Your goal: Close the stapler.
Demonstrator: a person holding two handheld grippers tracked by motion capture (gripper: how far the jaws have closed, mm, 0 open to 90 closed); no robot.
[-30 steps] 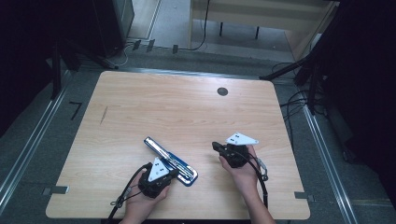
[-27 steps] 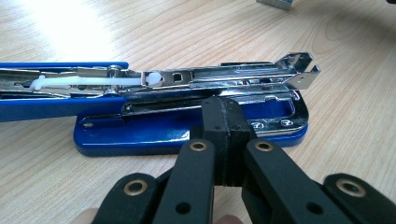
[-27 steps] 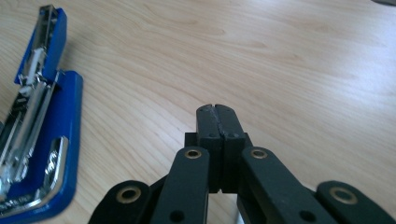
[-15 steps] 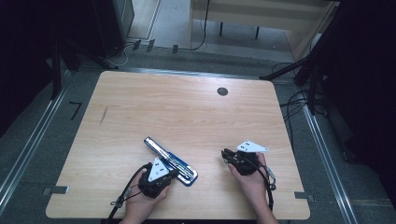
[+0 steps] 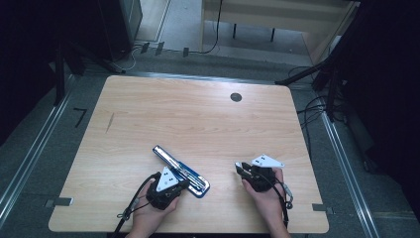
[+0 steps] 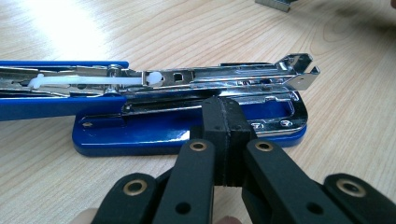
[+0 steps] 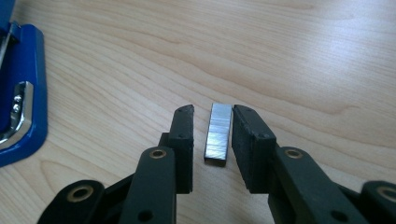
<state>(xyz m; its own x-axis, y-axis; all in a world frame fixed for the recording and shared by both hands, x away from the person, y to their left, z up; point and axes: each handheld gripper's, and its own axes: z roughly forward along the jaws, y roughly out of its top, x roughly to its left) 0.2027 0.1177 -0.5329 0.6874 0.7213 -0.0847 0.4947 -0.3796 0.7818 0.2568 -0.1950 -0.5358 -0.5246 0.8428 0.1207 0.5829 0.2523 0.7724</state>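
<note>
A blue stapler (image 5: 181,171) lies swung open on the wooden table (image 5: 198,119), its chrome magazine facing up. My left gripper (image 5: 186,182) is shut, and in the left gripper view its closed tips (image 6: 224,109) rest against the near edge of the stapler's blue base (image 6: 116,135) with nothing between them. Further right, my right gripper (image 5: 240,169) sits low over the table. Its jaws have just been opening, and a short strip of staples (image 7: 218,134) lies flat on the wood between them (image 7: 214,111). There is a gap on the strip's left side.
A black round grommet (image 5: 236,97) sits in the table's far right part, and a dark scratch (image 5: 110,123) marks its left side. Cables (image 5: 307,106) lie on the floor beyond the right edge. Both hands are close to the near table edge (image 5: 198,231).
My right gripper has moved right and toward the near edge, sinking to the table, and its jaws have spread apart from the staple strip. The left gripper and the stapler stayed put.
</note>
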